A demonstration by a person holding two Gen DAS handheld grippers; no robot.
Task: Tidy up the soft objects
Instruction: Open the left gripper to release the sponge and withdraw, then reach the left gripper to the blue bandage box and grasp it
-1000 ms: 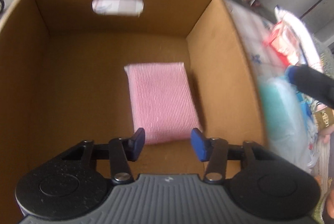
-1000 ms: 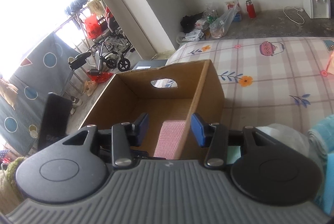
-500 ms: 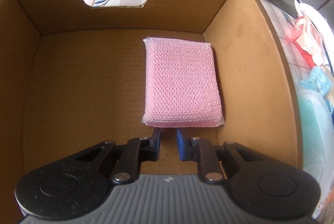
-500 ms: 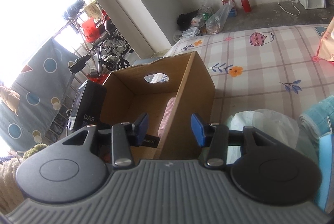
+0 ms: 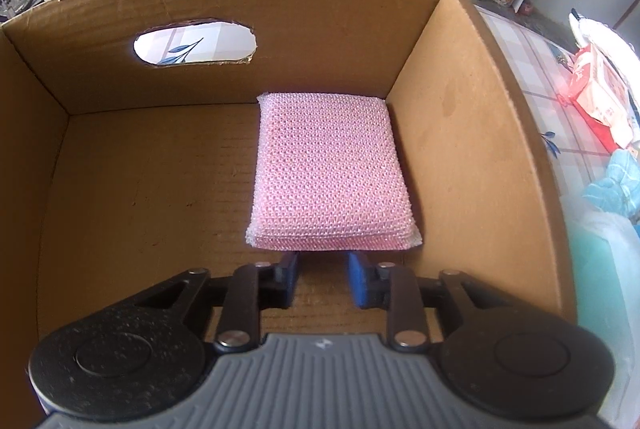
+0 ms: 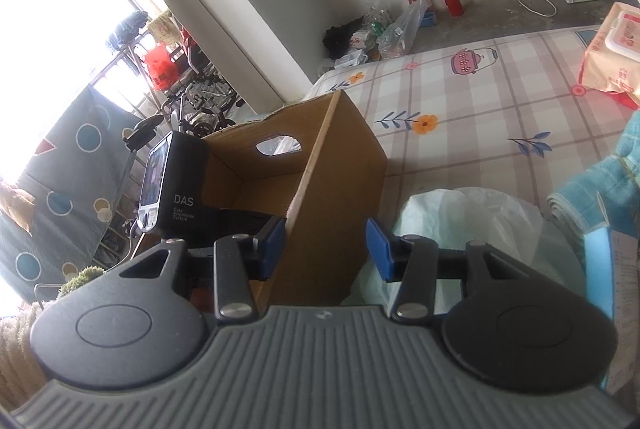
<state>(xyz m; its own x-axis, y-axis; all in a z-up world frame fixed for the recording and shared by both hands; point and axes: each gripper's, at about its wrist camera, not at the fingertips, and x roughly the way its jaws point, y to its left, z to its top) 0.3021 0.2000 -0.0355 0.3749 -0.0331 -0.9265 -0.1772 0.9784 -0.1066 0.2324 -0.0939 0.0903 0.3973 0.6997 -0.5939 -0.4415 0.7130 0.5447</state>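
The pink mesh-covered rectangular sponge pad (image 5: 328,173) lies flat on the cardboard box (image 5: 472,133) floor just beyond the left gripper (image 5: 322,279), whose empty jaws have just been opening, and looks light, squashy, best pinched at its near edge.

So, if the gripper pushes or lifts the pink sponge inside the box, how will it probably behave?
The pink sponge looks like a mesh-covered pad, so it is probably light and would squash between the fingers rather than resist. Its netted surface seems rough, so slipping is unlikely. It lies flat against the right wall of the cardboard box; pushed, it should slide, not roll or tip.
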